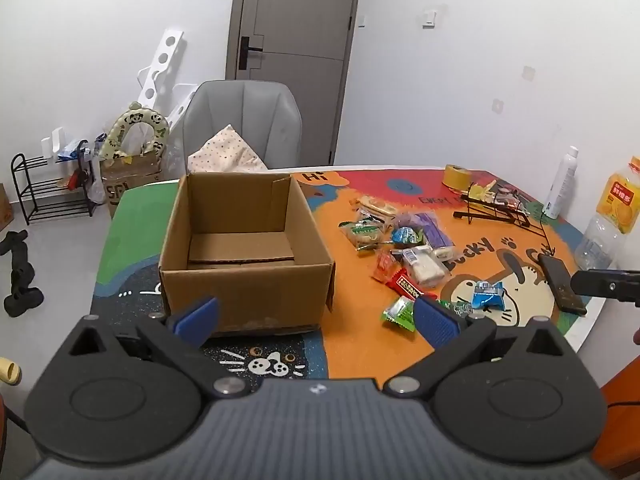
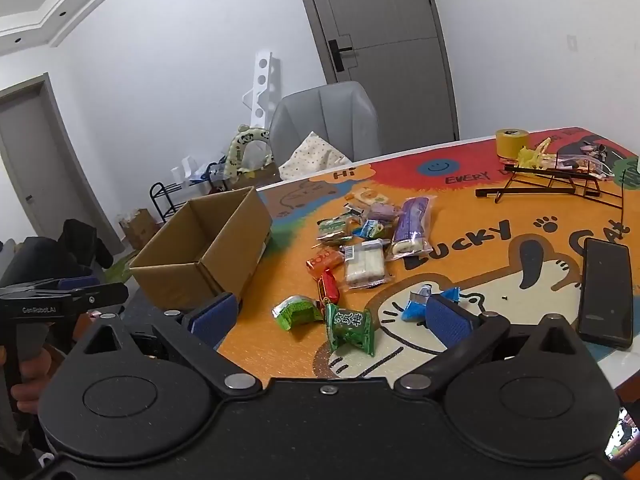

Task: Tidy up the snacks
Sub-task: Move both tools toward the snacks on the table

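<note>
An empty cardboard box (image 1: 244,248) (image 2: 208,252) stands open on the left part of the colourful table mat. To its right lies a loose heap of wrapped snacks (image 1: 400,248) (image 2: 360,248): a purple pack (image 2: 412,224), a white pack (image 2: 364,266), red and orange sweets, two green sweets (image 2: 348,326) and a blue sweet (image 1: 486,294). My left gripper (image 1: 316,320) hovers open in front of the box's near wall, nothing between its blue pads. My right gripper (image 2: 332,316) is open above the near green sweets, apart from them.
A black phone (image 2: 606,290) lies near the right table edge. A black wire rack (image 2: 552,184), a yellow tape roll (image 2: 510,142), a white spray bottle (image 1: 562,182) and a juice bottle (image 1: 612,208) stand at the back right. A grey chair (image 1: 244,124) is behind the table.
</note>
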A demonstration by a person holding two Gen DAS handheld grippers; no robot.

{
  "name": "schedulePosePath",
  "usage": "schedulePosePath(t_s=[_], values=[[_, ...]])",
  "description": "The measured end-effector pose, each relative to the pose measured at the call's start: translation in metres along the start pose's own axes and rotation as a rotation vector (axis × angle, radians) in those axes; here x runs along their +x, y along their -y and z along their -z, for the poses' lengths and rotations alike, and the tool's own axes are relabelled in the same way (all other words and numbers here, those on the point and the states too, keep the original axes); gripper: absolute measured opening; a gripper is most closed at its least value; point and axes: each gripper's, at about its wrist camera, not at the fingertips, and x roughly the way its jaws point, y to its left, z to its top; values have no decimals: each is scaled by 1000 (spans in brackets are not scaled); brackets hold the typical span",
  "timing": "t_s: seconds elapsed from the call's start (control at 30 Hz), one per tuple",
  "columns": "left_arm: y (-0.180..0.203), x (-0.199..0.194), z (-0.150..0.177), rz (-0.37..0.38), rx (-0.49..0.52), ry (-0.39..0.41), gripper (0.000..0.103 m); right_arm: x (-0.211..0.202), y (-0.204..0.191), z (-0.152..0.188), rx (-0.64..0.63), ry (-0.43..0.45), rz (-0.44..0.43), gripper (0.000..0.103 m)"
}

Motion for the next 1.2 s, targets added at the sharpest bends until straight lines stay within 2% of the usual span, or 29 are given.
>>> schedulePosePath(t_s=[0.27, 0.3, 1.2], values=[[-5, -10, 0, -1, 15, 50, 103, -10, -6, 0, -8, 14, -18, 103], [1, -1, 2, -2, 10, -4, 103, -1, 0, 1, -2, -2, -6, 103], [-6, -3, -1, 2, -19, 7, 103, -4, 0, -1, -26, 8, 18, 103]])
